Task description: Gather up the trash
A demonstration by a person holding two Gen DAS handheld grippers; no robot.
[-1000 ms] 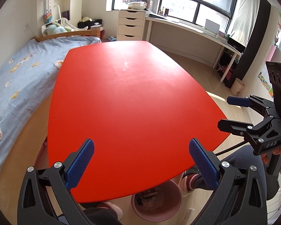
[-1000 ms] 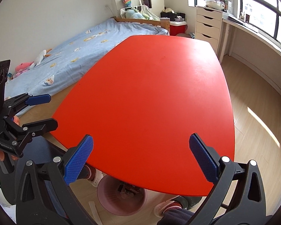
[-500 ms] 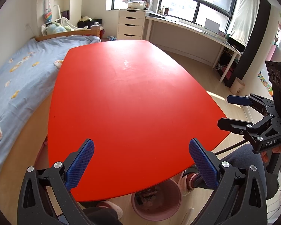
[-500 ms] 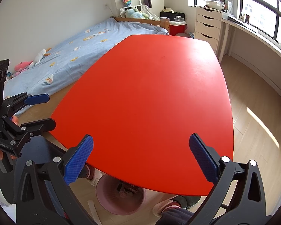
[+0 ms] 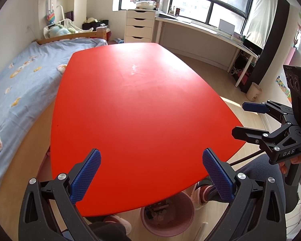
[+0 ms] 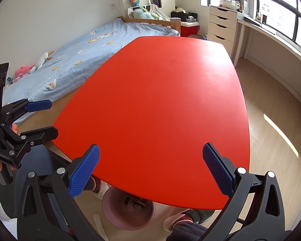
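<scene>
left gripper (image 5: pixel 151 175) released | right gripper (image 6: pixel 150 170) released | pink bin (image 6: pixel 118 214): contents unclear; toys right-view only

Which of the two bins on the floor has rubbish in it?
The pink bin under the red table; the cream bin by the desk shows no contents.

Bin (image 5: pixel 171 217) under table's (image 5: pixel 142 108) near edge; bed (image 5: pixel 16 80) left of table
</scene>
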